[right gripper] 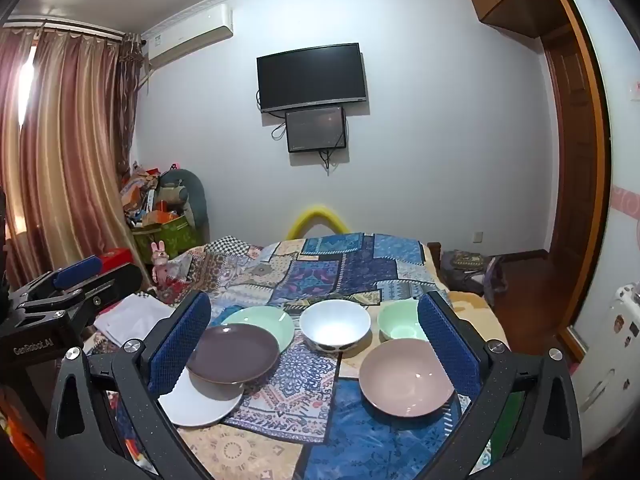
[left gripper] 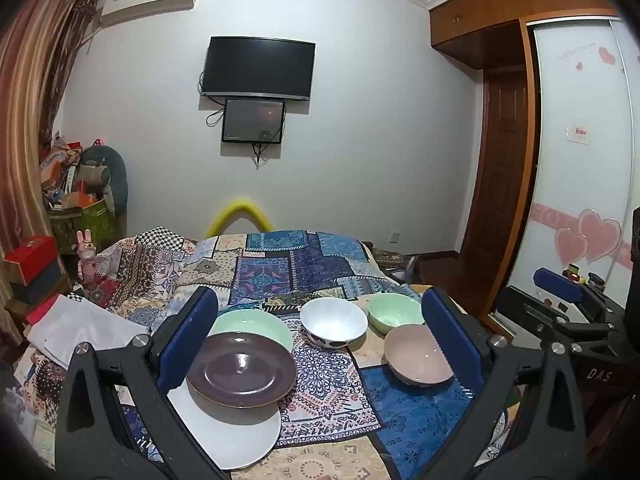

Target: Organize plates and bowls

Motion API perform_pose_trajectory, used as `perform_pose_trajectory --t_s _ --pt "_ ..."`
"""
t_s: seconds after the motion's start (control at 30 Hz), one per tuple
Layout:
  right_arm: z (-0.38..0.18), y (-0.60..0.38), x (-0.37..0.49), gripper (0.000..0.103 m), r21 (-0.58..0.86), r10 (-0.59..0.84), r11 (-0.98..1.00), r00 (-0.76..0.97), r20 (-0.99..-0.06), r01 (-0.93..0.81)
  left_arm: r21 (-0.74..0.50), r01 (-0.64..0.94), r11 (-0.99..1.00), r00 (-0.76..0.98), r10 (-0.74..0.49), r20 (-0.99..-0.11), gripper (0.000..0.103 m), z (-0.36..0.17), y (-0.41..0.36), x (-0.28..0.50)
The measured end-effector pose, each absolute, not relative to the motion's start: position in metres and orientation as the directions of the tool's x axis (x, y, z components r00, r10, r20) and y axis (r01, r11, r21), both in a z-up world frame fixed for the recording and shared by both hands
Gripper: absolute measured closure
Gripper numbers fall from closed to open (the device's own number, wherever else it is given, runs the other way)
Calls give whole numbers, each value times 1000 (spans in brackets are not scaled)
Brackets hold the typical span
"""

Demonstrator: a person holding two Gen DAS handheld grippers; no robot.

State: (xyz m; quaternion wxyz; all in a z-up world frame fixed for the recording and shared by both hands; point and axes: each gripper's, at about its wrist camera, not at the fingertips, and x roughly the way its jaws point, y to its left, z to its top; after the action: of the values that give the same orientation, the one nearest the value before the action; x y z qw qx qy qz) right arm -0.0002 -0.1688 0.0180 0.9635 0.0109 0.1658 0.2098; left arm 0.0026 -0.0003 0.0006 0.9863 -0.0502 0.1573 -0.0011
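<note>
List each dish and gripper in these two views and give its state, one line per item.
Left gripper: open, empty.
Right gripper: open, empty.
Brown plate: upright, overlapping the white and green plates.
White plate: flat, partly under the brown plate.
Green plate: partly hidden behind the brown plate.
White bowl: upright, empty.
Green bowl: upright, empty.
Pink bowl: upright, empty.
TV: off.

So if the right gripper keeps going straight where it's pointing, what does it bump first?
Probably the white bowl, which sits midway between the open right gripper's fingers. Depth is hard to judge; the quilt just before it might come first.
</note>
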Motion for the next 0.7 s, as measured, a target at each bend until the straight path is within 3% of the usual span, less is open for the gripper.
perform_pose_trajectory --t_s 0.7 --pt "22 -169 -1 0 108 410 912 862 -298 -396 -74 0 997 956 -22 -293 0 0 0 1"
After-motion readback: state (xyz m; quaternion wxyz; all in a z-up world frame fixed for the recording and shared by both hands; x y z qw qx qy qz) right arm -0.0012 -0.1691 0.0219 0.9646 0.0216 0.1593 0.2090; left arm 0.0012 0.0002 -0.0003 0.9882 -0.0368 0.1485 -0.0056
